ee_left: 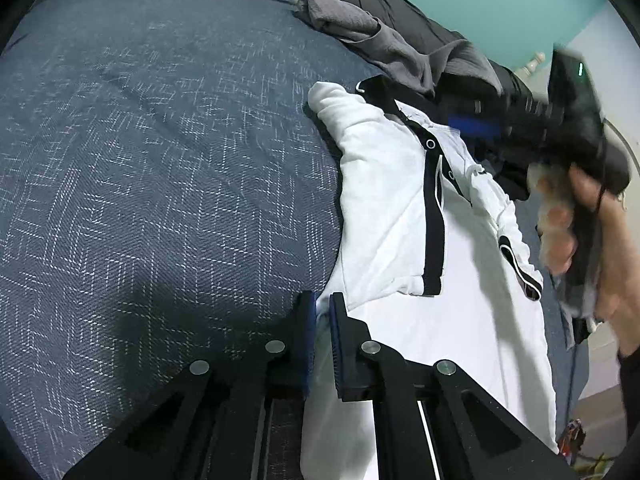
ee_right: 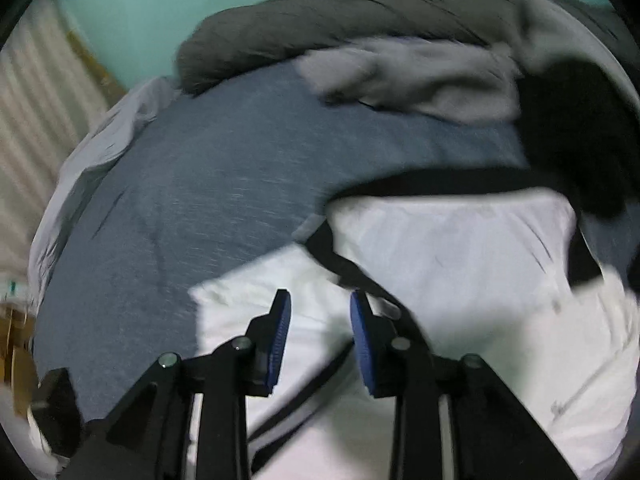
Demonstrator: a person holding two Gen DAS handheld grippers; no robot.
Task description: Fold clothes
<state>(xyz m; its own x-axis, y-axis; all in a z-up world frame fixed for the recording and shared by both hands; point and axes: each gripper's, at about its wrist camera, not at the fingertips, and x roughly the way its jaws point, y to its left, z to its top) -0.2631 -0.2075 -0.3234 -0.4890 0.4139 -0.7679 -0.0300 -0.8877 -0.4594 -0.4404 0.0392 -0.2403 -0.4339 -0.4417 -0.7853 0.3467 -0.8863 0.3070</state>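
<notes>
Shirt [ee_left: 392, 200], white, lies part-folded near the bed's [ee_left: 160, 160] edge; left gripper [ee_left: 322, 320] pinches its hem, right gripper [ee_right: 320, 320] released; grey clothes [ee_left: 360, 28] remain heaped.

The white shirt [ee_left: 404, 216] I'm folding lies flat on the blue patterned bedcover, partly folded over itself. It has black trim: a black placket with round snap buttons running down the chest, a black collar at the top edge, and a black-banded sleeve cuff on its far side. One sleeve is rolled inward at the top, forming a thick white ridge. From my right-hand camera (the picture is blurred) the same white shirt [ee_right: 448, 240] shows a folded panel lying on top, with black bands crossing it diagonally and along its upper edge.
</notes>
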